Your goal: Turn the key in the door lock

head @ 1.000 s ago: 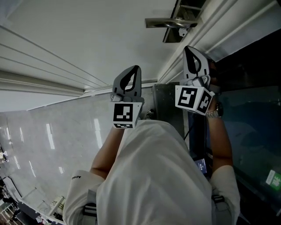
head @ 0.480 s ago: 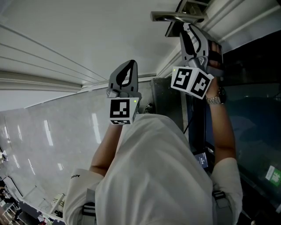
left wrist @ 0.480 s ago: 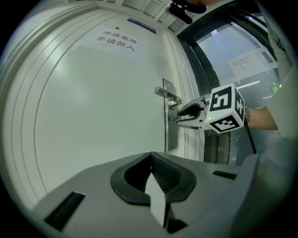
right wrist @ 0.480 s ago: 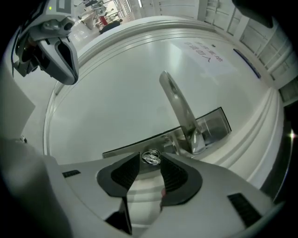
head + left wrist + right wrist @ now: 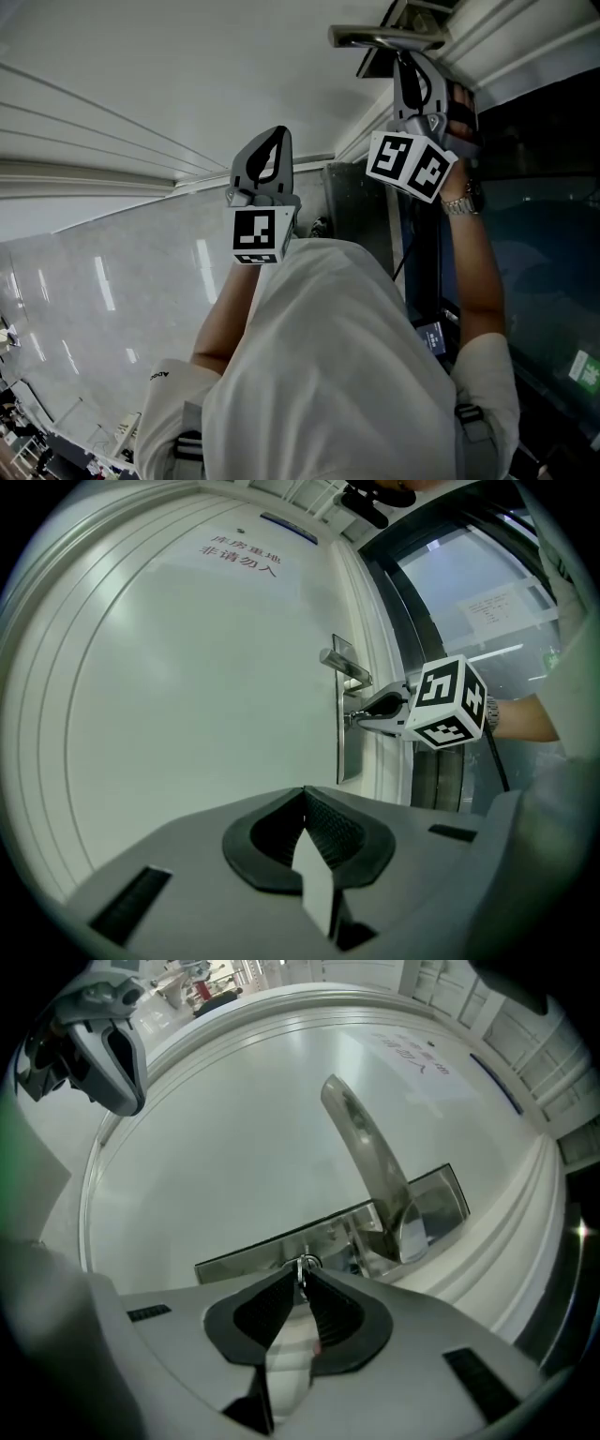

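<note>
A small metal key (image 5: 302, 1266) sticks out of the steel lock plate (image 5: 281, 1252), below the lever handle (image 5: 367, 1168) of the white door (image 5: 187, 686). My right gripper (image 5: 302, 1277) is at the lock with the key's head between its fingertips. Its jaws have just been closing and now pinch the key. In the head view the right gripper (image 5: 407, 64) reaches up just under the handle (image 5: 375, 39). The left gripper (image 5: 278, 137) hangs away from the door, left of the lock, shut and empty. The left gripper view shows the right gripper (image 5: 356, 716) at the door's edge.
A dark glass panel (image 5: 534, 216) with its frame stands to the right of the door. The person's white shirt (image 5: 328, 375) fills the lower head view. The polished floor (image 5: 103, 281) stretches away at the left. Printed characters (image 5: 239, 557) sit high on the door.
My right gripper has moved up from below the handle to the lock and closed round the key. The left gripper has shifted slightly and stays shut.
</note>
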`<action>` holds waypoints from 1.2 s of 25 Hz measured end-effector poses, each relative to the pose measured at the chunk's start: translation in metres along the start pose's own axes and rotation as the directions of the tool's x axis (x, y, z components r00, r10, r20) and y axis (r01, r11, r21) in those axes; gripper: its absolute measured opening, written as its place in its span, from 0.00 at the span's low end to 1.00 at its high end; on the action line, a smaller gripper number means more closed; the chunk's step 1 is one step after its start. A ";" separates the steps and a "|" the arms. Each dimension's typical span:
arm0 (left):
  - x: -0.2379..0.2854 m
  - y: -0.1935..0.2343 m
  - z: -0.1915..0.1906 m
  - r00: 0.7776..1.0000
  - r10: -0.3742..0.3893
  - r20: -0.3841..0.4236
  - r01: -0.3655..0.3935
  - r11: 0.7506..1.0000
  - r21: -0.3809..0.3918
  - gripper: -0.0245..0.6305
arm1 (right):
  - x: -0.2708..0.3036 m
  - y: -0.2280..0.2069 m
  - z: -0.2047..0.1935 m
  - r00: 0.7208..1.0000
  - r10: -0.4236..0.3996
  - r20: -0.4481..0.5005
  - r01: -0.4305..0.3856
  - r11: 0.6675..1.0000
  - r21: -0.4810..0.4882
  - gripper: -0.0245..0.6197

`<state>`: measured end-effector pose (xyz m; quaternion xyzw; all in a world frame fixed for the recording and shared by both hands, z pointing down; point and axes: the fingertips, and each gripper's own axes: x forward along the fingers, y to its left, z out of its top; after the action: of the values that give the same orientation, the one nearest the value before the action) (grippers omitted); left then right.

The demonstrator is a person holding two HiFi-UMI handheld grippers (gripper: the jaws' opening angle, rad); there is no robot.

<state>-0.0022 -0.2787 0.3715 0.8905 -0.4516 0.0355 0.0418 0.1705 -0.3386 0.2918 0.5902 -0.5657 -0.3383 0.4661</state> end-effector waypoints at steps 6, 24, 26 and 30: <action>0.007 0.003 0.001 1.000 -0.011 -0.001 0.011 1.000 0.002 0.05 | 0.003 -0.003 0.011 1.000 -0.019 0.016 0.018 0.998 0.062 0.11; 0.005 0.021 -0.004 0.999 0.020 -0.041 -0.019 0.999 0.030 0.05 | 0.010 -0.014 0.001 0.999 0.007 0.036 -0.032 0.660 0.751 0.06; 0.005 0.016 -0.002 0.999 0.009 -0.047 -0.007 0.999 0.039 0.05 | 0.010 -0.017 -0.001 0.999 0.016 0.046 -0.048 0.548 0.835 0.05; 0.004 0.006 -0.002 0.998 -0.018 -0.061 0.022 0.998 0.063 0.05 | 0.009 -0.018 -0.003 0.996 0.033 0.083 -0.089 0.263 0.961 0.05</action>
<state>-0.0045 -0.2849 0.3740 0.8945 -0.4398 0.0762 0.0274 0.1809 -0.3479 0.2771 0.7217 -0.6876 0.0785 0.0126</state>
